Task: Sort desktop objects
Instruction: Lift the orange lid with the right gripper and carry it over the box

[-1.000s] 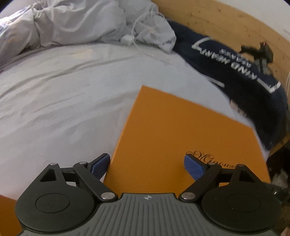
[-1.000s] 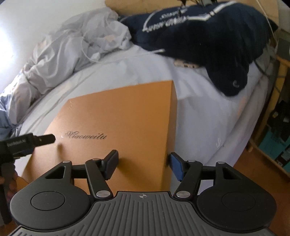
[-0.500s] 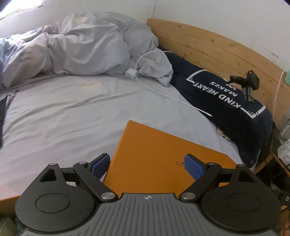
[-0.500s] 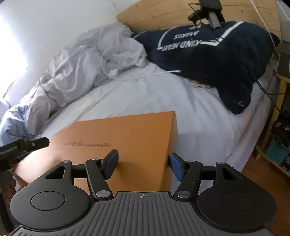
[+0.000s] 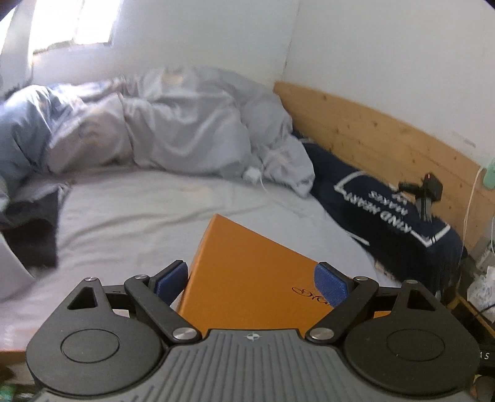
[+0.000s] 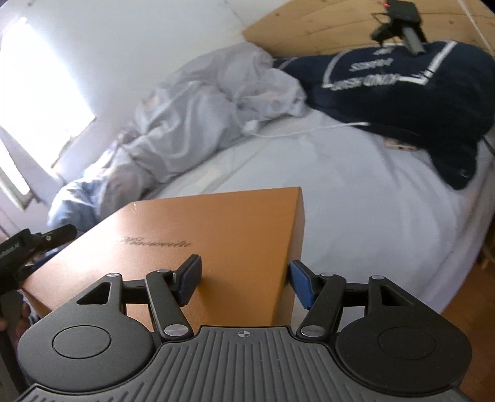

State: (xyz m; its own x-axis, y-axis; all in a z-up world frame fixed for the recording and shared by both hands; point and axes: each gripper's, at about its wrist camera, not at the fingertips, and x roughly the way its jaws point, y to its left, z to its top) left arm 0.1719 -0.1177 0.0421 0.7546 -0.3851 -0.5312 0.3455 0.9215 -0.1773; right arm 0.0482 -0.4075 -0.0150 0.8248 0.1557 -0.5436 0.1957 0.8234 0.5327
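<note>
Flatly, orange box (image 6: 222,228) corner-first toward headboard (image 5: 371,136)

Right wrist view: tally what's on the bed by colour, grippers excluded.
Orange: 1, the box
Grey: 1, the crumpled duvet
Navy: 1, the printed pillow
White: 1, the charging cable
Black: 1, the small camera above the pillow
Total: 5

Both wrist views face the bed (image 5: 154,216) across one orange box (image 5: 247,278).
</note>
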